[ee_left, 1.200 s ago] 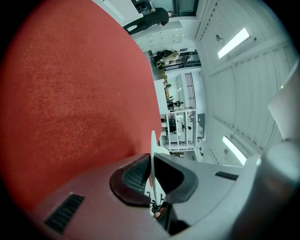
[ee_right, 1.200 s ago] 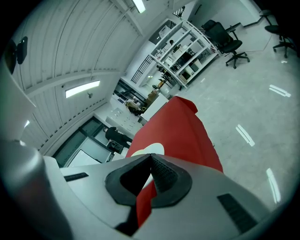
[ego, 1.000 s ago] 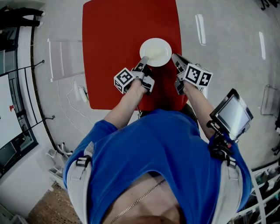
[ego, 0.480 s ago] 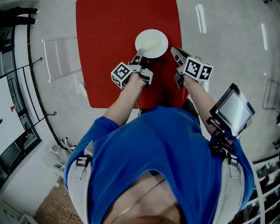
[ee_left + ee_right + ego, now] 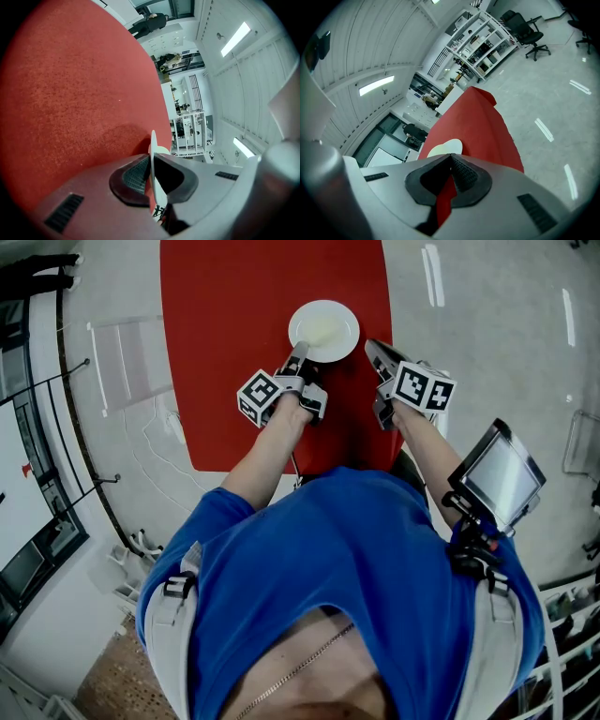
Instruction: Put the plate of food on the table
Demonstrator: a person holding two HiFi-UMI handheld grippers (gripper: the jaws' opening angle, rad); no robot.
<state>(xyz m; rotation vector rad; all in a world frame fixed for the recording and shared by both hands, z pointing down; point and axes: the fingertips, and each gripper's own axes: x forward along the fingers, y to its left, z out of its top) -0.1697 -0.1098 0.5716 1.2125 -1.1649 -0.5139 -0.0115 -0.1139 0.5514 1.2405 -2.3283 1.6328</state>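
The left gripper (image 5: 298, 352) is pinching the near rim of a round white plate (image 5: 323, 331); its own view shows both dark ribbed pads clamped on the thin white edge (image 5: 152, 145). The right gripper (image 5: 371, 346) has its jaws pressed together with nothing between them, only red tabletop behind, and its tips lie just beside the plate's right edge, apart from it.

The plate carries a pale patch of food and sits over the near right part of a red rectangular table (image 5: 234, 352). The frames do not show whether it rests on the surface or hangs just above it.

Around the table is pale glossy floor. A white cable (image 5: 150, 442) lies on the floor at the table's left. A dark-framed tablet screen (image 5: 497, 476) is mounted by the person's right shoulder. From the right gripper view, white open shelving (image 5: 483, 40) and a black office chair (image 5: 520, 23) stand well beyond the table's far end.

Counted: one plate, one table, two grippers, one tablet screen
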